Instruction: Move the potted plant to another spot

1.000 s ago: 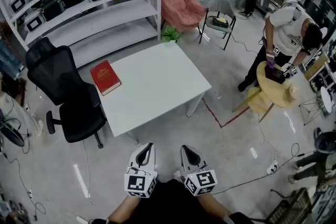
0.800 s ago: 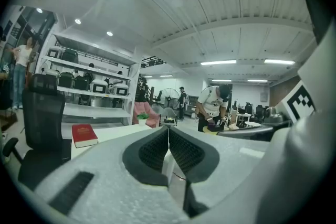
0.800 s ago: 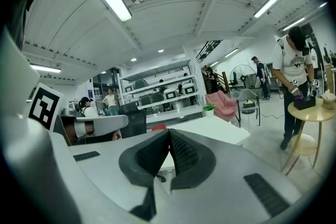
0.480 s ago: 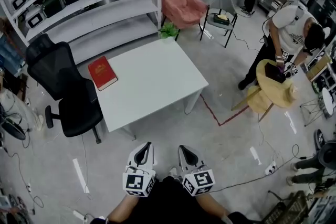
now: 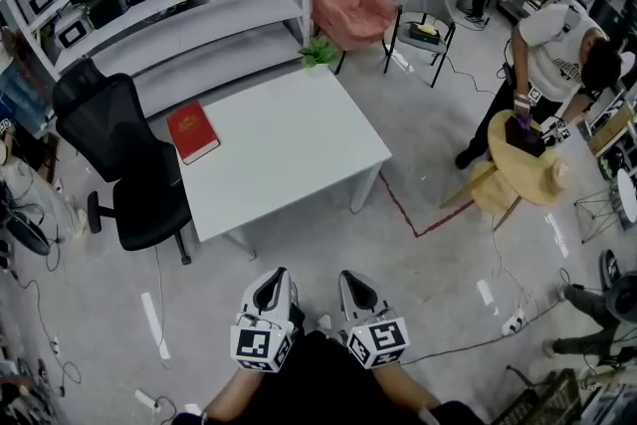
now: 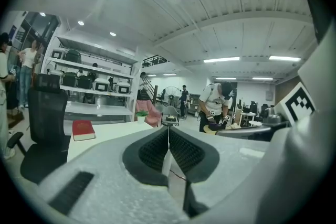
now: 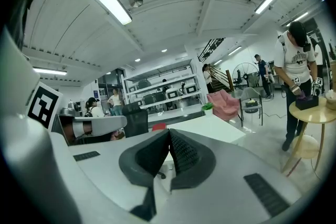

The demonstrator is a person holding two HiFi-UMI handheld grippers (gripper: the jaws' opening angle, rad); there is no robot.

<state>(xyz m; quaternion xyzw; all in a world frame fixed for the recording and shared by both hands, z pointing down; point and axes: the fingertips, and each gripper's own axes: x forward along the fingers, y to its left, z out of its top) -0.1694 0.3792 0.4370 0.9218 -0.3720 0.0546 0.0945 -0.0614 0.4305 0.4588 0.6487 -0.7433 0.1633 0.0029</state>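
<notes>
**Item record: white table, potted plant and two hand-held grippers**

**Grippers (2).** The left gripper [image 5: 272, 282] and right gripper [image 5: 356, 285] were held side by side, low in the head view and short of the table. In its own view, each had its jaws pressed together with nothing between them.

**Table (1).** The white table [image 5: 289, 149] stood at an angle to the person. Open floor ran along its near edge, between it and the grippers. Its right edge faced open floor reaching to a red tape line [image 5: 418, 219].

**Book (1).** A red book [image 5: 192, 132] lay close to the table's left edge and was the only item on the top.

**Office chair (1).** A black office chair [image 5: 119, 154] stood against the table's left side.

**Potted plant (1).** The potted plant [image 5: 318, 52] had green leaves in a pale pot. It sat at the table's far corner, well apart from both grippers. Whether it stood on the corner or just beyond it could not be told.

**Shelving (1).** A white shelving unit [image 5: 169, 5] stood behind the table, with boxy appliances on its upper tiers and its lower tiers bare.

**Other seating (2).** A pink armchair [image 5: 348, 0] stood just beyond the plant. Beside it was a grey chair [image 5: 423, 25] with a small item on its seat.

**Round table (1).** A round wooden table [image 5: 528, 164] stood at the right, with a person [image 5: 552, 55] bent over it.
</notes>
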